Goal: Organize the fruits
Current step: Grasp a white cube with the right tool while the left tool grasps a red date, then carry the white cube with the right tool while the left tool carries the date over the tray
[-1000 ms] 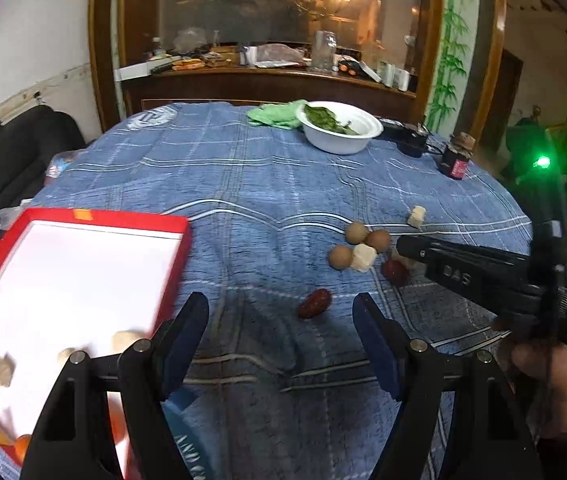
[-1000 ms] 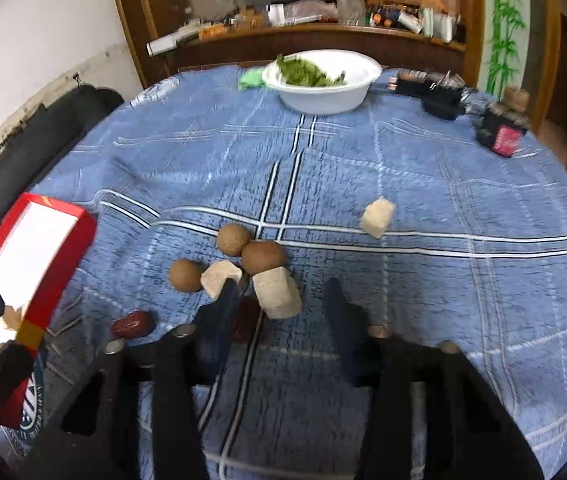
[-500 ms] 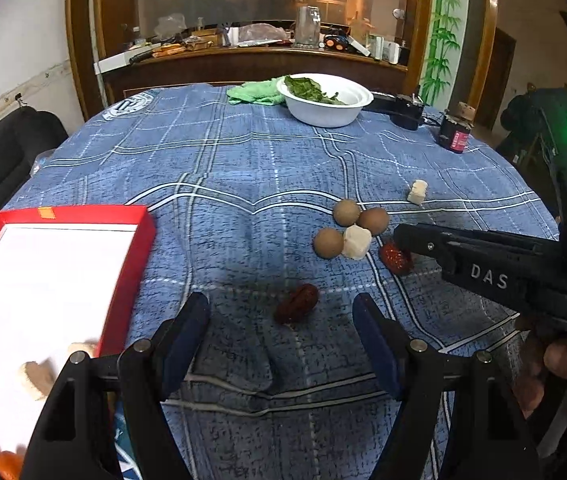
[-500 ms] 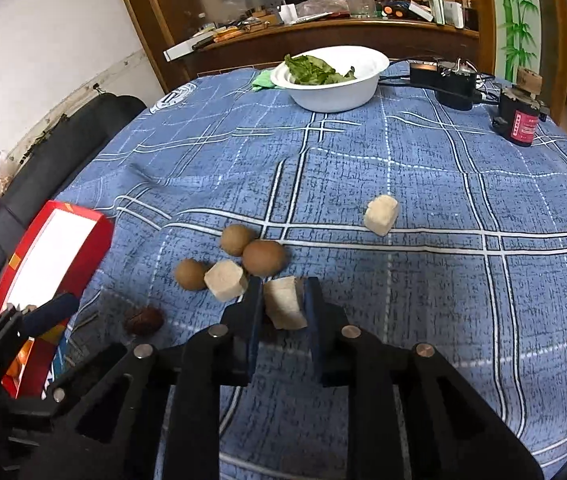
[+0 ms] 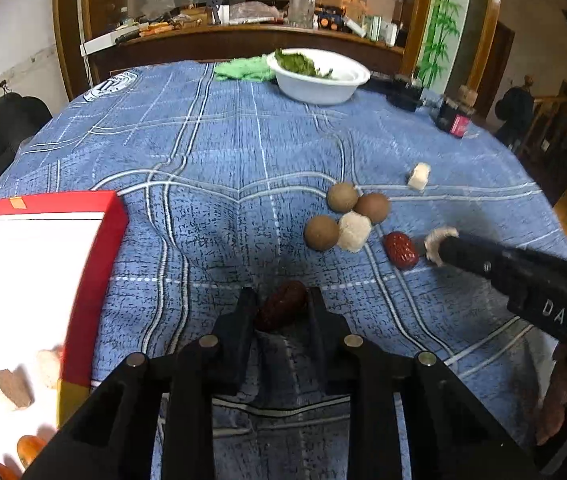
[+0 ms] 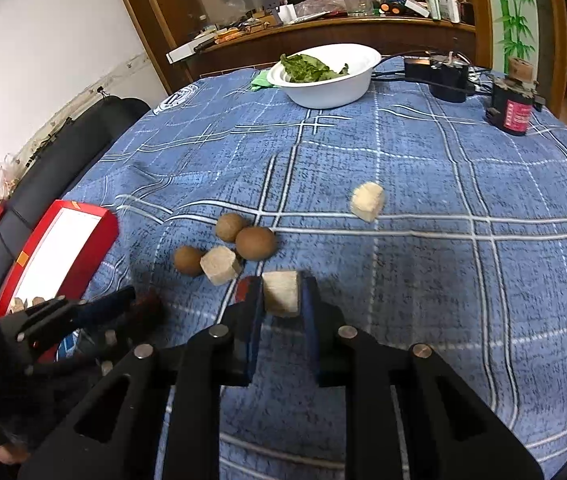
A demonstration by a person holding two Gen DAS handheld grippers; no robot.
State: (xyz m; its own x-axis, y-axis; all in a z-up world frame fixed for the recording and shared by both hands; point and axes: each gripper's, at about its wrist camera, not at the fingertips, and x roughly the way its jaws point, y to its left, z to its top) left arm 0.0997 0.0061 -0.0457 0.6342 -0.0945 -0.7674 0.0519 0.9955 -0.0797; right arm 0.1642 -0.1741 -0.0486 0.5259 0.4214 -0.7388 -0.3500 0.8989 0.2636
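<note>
Both tools have just closed, the left tool [image 5: 279, 308] pinching a red date [image 5: 280, 311], the right tool [image 6: 281, 296] a pale cube [image 6: 281, 293]; next, lift toward the red tray [image 5: 95, 272].

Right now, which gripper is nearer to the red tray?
Left. The left gripper, shut on a dark red date, is just beside the red tray; the right gripper holds a pale cube farther away.

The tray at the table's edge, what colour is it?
The tray has a red rim and a white inside; the left wrist view shows it best.
</note>
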